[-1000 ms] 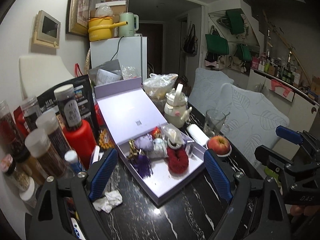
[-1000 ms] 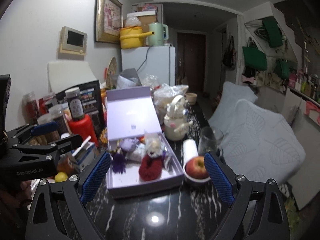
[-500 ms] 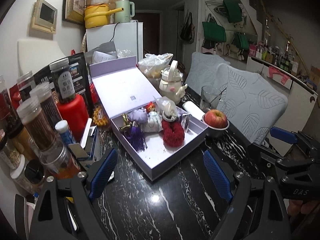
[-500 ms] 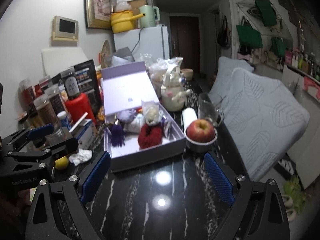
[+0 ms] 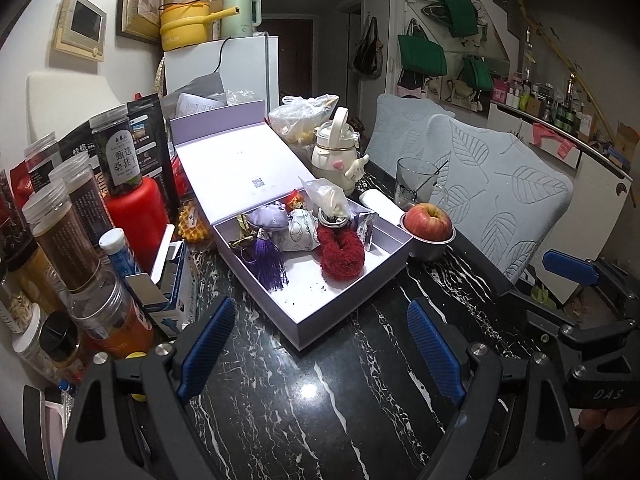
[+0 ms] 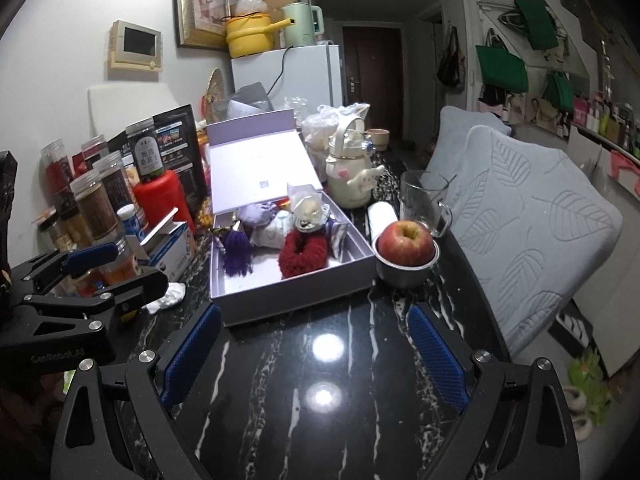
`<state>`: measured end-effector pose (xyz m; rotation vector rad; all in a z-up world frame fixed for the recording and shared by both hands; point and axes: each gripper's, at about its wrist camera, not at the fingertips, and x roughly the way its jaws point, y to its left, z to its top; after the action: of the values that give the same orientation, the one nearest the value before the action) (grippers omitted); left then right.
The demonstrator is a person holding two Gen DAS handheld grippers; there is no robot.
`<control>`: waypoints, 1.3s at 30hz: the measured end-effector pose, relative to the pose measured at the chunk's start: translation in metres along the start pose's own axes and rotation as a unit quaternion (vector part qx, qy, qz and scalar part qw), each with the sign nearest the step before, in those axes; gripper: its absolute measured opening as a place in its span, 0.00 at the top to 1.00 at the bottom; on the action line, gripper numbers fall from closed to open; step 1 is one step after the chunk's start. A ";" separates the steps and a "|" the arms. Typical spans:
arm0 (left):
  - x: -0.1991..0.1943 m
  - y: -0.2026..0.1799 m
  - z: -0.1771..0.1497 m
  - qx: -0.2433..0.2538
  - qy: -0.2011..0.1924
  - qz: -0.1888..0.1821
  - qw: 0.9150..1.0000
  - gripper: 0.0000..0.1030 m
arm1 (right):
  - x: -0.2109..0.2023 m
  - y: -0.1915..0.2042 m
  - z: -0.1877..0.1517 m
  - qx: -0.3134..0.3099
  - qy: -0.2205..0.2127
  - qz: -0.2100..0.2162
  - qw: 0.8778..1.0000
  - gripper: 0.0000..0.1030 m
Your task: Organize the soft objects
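So, quick rundown of that moment:

Left gripper (image 5: 316, 344): jaws were spread wide, nothing between them, hovering over the black marble table (image 5: 320, 400) just short of the box.
Right gripper (image 6: 316, 350): same deal, spread wide and holding nothing, above the table in front of the box.
Lavender box (image 5: 304, 332): sat open on the table, lid (image 5: 244, 176) tipped back behind it.
Red fuzzy scrunchie (image 5: 340, 252): was lying inside the box, toward the right side.
Purple tassel (image 5: 266, 260): inside the box too, left of the scrunchie and apart from it.
Lilac pouch (image 5: 268, 216): at the back of the box, with a pale printed pouch (image 5: 300, 234) just beside it.
Clear bag (image 5: 328, 198): stood upright in the box behind the scrunchie.
Apple (image 5: 427, 220): sat in a metal bowl (image 5: 432, 246) just right of the box.
Jars (image 5: 64, 232): crowded the table's left edge, next to a red bottle (image 5: 136, 216).
Crumpled tissue (image 6: 168, 296): on the table left of the box, near the left gripper.
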<state>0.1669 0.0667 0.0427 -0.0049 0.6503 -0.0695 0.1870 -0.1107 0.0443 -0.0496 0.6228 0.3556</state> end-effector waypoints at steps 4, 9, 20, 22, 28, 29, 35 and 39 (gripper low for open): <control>0.002 0.000 0.000 -0.003 0.009 -0.011 1.000 0.14 | -0.002 0.000 0.001 -0.002 -0.002 -0.004 1.000 0.07; 0.002 -0.002 -0.001 -0.002 0.009 -0.013 1.000 0.14 | -0.005 -0.001 0.000 -0.001 -0.005 -0.005 1.000 0.07; 0.003 -0.005 -0.003 -0.001 0.010 -0.015 1.000 0.14 | -0.009 -0.001 -0.004 -0.004 -0.004 -0.008 1.000 0.07; 0.005 -0.006 -0.004 -0.001 0.013 -0.016 1.000 0.14 | -0.010 -0.001 -0.005 -0.005 -0.004 -0.010 1.000 0.07; 0.008 -0.006 -0.005 -0.002 0.020 -0.025 0.999 0.14 | -0.012 -0.001 -0.007 -0.005 -0.002 -0.013 1.000 0.07; 0.008 -0.006 -0.005 -0.002 0.020 -0.024 1.000 0.14 | -0.012 -0.001 -0.007 -0.005 -0.001 -0.013 1.000 0.07; 0.008 -0.007 -0.006 0.002 0.023 -0.017 1.000 0.14 | -0.014 0.000 -0.011 -0.006 0.001 -0.013 1.000 0.07; 0.009 -0.006 -0.007 0.005 0.028 -0.012 1.000 0.14 | -0.014 0.000 -0.011 -0.006 0.001 -0.014 1.000 0.07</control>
<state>0.1695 0.0598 0.0320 -0.0010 0.7058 -0.0974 0.1702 -0.1163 0.0437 -0.0700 0.6207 0.3332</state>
